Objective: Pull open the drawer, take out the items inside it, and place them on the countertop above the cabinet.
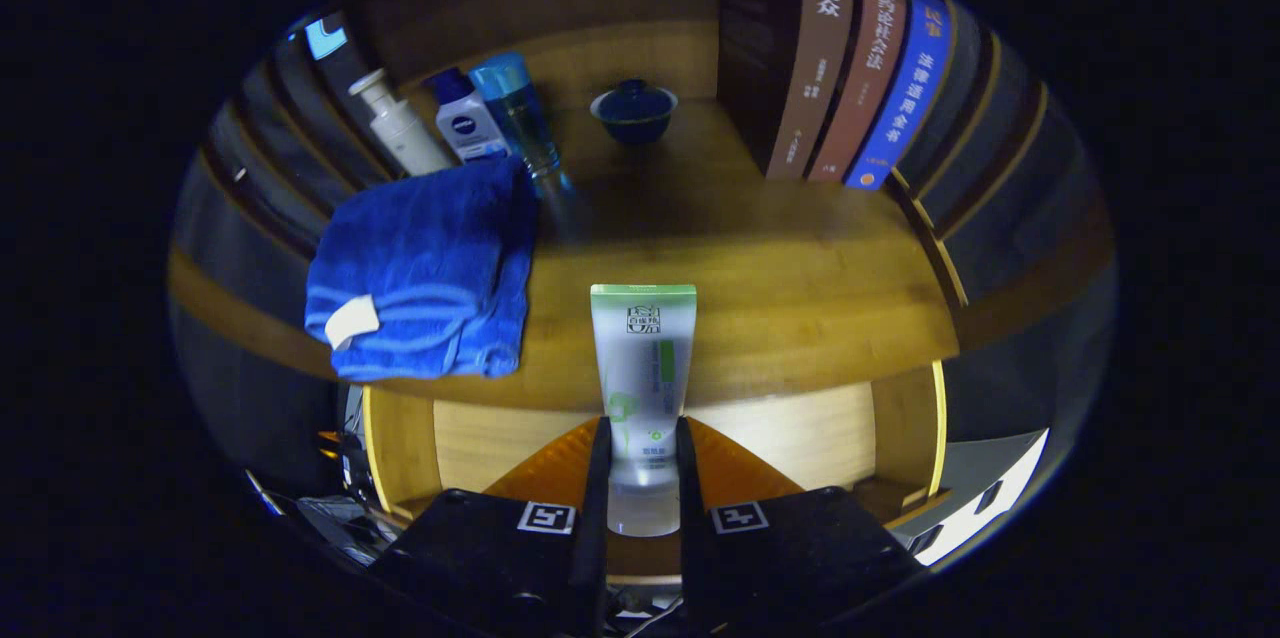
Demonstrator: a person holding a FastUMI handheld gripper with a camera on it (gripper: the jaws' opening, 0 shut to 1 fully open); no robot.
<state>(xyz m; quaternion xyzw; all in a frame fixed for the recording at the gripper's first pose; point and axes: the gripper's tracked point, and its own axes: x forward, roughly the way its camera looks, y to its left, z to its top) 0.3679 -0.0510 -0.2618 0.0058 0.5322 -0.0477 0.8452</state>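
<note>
Pinching translucent green-capped tube [643, 368], gripper [642, 463] over open drawer [800, 433]

- You hold a frosted, semi-translucent plastic tube [642, 368], smooth, matt sheen.
- Countertop [780, 268]: warm wood, smooth, lightly glossy.
- Drawer [800, 438]: paler wood inside.
- Towel [420, 268]: terry cloth, rough nap.
- Bowl [634, 110]: glazed, glossy.
- Book spines [850, 68]: matt paper.

NIVEA on white bottle [468, 128]

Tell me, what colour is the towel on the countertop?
Blue. The towel lies folded left of the tube held in the gripper, in the gripper view.
</note>
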